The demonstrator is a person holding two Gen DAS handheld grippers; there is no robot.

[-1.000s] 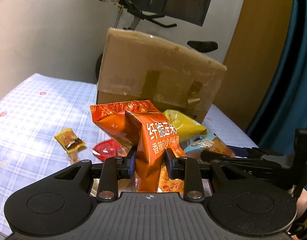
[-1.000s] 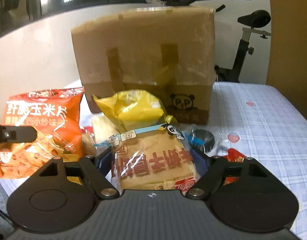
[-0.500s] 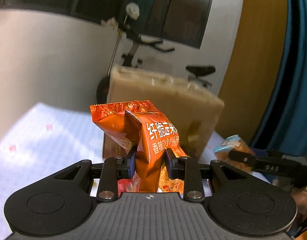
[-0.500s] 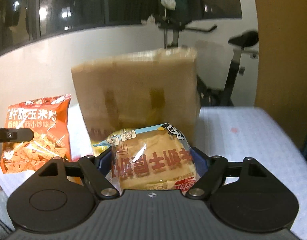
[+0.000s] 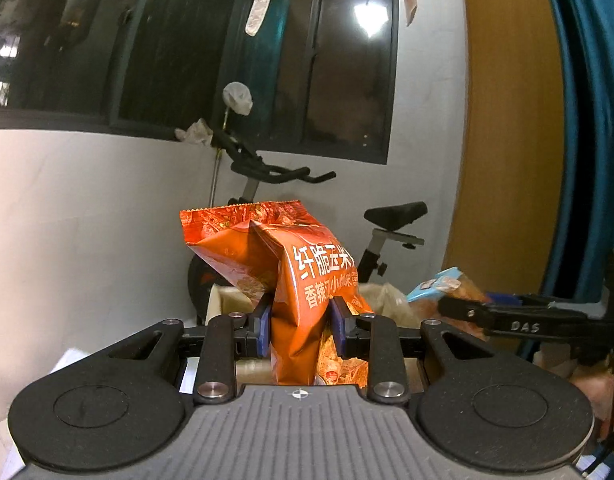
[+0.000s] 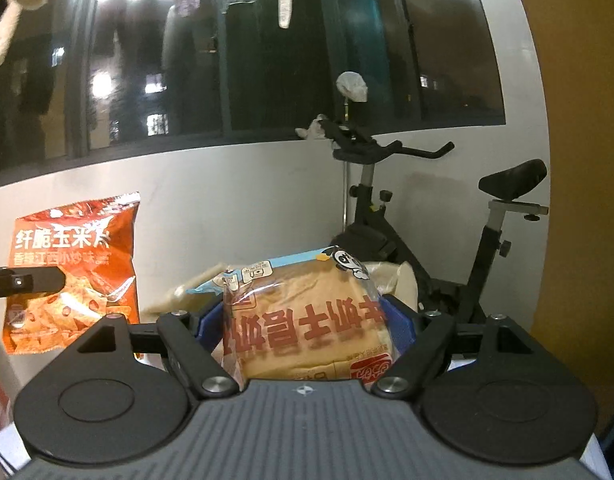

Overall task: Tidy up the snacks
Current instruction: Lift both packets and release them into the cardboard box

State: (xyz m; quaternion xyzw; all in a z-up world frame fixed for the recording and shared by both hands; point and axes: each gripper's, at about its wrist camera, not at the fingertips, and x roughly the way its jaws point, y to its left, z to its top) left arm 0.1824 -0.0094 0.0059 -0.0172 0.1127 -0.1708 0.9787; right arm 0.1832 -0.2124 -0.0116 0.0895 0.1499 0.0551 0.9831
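Left claw [image 5: 301, 330]: pressed onto the lower part of the orange chip bag [image 5: 291, 280], pinching it into a vertical crease. The bag hangs upright in the air, clear of any surface.

Right claw [image 6: 307, 320]: spread wide around the bread pack [image 6: 307, 316] and closed against both its sides. The pack is held aloft with its print upside down.

Box [image 5: 227, 300]: only the open top rim and flaps show, just beyond and below both claws. The interior is not visible. Both snacks sit above rim level, side by side and near each other; in the right wrist view the chip bag appears at the left, apart from the bread pack.

Judged step: lowering both snacks into the box.

Risks:
- Chip bag slip. The film is slick and air-filled; the grip is low and narrow, so the heavy top may tip or slide out during a tilt.
- Bread crush. The loaf is soft; extra closing force would deform it.
- Flap snag. A raised flap may catch a bag edge and deflect it outside the box.
- Collision. Both claws converge on one opening; simultaneous entry may knock the snacks together.
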